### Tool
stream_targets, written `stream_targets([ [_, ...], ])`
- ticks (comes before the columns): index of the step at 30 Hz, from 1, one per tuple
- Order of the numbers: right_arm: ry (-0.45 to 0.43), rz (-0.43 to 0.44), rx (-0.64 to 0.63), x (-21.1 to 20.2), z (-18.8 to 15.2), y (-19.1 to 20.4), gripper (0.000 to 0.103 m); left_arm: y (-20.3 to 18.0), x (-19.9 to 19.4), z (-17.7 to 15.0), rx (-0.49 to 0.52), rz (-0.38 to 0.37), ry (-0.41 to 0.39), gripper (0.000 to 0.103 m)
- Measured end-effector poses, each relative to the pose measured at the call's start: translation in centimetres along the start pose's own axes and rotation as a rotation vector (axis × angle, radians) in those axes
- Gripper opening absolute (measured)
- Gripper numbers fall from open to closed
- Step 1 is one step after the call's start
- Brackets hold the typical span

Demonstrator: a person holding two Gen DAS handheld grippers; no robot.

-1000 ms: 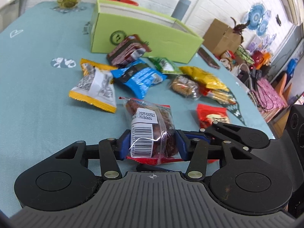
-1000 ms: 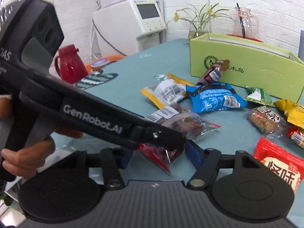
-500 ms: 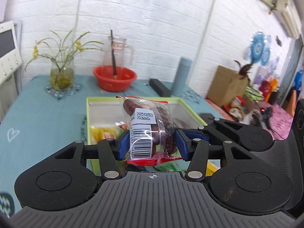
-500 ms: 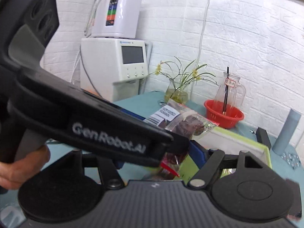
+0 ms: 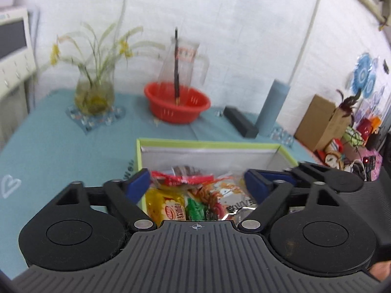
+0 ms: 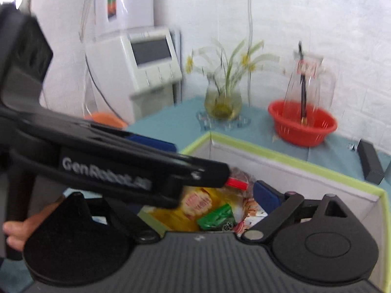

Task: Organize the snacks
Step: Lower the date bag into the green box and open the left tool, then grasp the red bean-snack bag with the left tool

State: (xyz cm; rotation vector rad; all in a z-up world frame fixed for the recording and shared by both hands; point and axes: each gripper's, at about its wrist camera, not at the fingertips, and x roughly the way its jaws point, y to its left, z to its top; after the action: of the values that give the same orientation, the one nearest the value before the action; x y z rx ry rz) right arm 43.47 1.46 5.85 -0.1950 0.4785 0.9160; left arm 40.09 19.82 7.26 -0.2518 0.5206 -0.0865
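A: Left wrist view: my left gripper is over the green box, jaws opening, pads clear of everything. Date packet lies inside the box, on top of the other snacks.

B: Orientation?

A: Long axis runs across the box's width, red seal edge toward me. Blurred, so no finer read.

B: Right side?

A: My right gripper is also above the box, jaws opening, nothing pinched. The left tool crosses in front of its near finger.

B: Surroundings?

A: Box sits on a teal tablecloth. Beyond the box: red basin, flower vase, white brick wall.
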Motion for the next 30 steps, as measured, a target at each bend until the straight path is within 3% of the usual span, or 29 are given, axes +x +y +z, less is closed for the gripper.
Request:
stream_targets([
  [3, -0.065, -0.003, 0.029, -5.7, -2.3, 2.2, 0.093, -2.0, -4.3, -1.4, 0.033, -0.065, -0.039, 0.080],
  [6, -0.070, -0.036, 0.060, -10.8, -6.1, 4.9, 0.093, -4.0, -7.4, -4.1, 0.038, -0.140, -0.030, 0.083],
  [11, -0.001, -0.175, 0.109, -16.1, -13.4, 9.2, 0.093, -7.8, -10.4, -10.7, 0.035, -0.183, 0.031, 0.084],
  [16, 0.074, -0.190, 0.231, -17.9, -19.2, 10.3, 0.093, -9.7, -10.1, -16.3, -0.040, -0.240, 0.179, 0.085],
  [20, 0.073, -0.270, 0.175, -19.2, -20.1, 11.4, 0.093, -11.0, -9.5, -18.1, -0.075, -0.265, 0.267, 0.084],
  [23, 0.042, -0.268, 0.178, -20.2, -20.0, 11.1, 0.093, -12.0, -9.2, -18.3, -0.043, -0.255, 0.273, 0.084],
  [30, 0.086, -0.259, 0.264, -18.3, -21.0, 9.3, 0.093, -13.3, -7.1, -19.2, -0.007, -0.261, 0.346, 0.078],
])
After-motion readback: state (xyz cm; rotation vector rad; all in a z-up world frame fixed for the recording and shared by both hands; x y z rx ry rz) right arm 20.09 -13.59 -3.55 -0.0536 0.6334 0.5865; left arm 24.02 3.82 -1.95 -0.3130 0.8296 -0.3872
